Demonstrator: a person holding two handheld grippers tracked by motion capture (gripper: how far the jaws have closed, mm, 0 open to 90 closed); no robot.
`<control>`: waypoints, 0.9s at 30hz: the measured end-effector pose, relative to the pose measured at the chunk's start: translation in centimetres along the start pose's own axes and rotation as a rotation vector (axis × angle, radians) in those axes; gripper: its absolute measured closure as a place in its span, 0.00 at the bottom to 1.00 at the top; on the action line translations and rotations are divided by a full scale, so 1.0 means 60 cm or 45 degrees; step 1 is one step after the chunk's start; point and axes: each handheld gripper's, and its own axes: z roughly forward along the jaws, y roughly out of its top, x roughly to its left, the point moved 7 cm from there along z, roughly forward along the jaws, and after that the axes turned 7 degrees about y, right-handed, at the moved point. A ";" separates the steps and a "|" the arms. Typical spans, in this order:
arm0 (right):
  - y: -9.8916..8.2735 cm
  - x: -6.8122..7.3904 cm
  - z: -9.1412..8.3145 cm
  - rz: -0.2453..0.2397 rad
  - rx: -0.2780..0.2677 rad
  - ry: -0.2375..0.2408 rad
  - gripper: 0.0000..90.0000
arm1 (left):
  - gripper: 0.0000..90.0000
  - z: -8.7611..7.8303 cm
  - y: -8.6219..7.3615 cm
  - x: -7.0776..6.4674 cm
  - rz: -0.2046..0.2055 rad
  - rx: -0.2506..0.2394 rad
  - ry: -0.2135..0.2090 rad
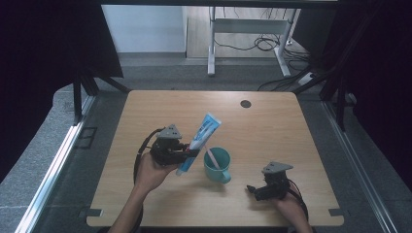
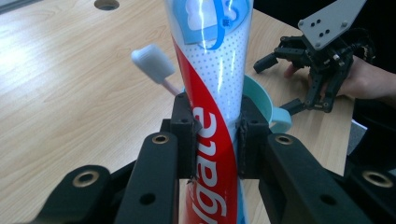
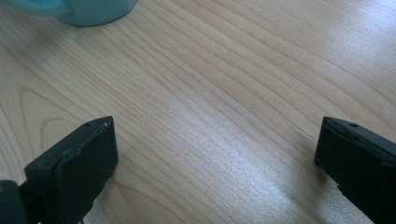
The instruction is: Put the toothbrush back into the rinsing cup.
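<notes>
Toothpaste tube [image 2: 212,70] cut off (both ends).

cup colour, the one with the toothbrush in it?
Teal plastic handled cup; white-headed toothbrush stands inside. Best seen in the high view.

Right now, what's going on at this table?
A person works with a gripper in each hand. The left gripper is shut on a toothpaste tube, holding it tilted beside a teal cup that has a toothbrush standing in it. The right gripper rests open near the table's front edge, to the right of the cup, holding nothing.
</notes>
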 end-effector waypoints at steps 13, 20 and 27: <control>0.000 0.000 0.000 0.000 0.000 0.000 0.00 | 0.82 0.023 0.024 -0.010 0.006 -0.031 -0.006; 0.000 0.000 0.000 0.002 0.000 0.000 0.00 | 0.82 0.036 0.042 -0.016 0.016 -0.053 -0.009; 0.000 0.000 0.000 0.001 -0.001 -0.001 0.00 | 0.82 0.049 0.060 -0.022 0.022 -0.076 -0.011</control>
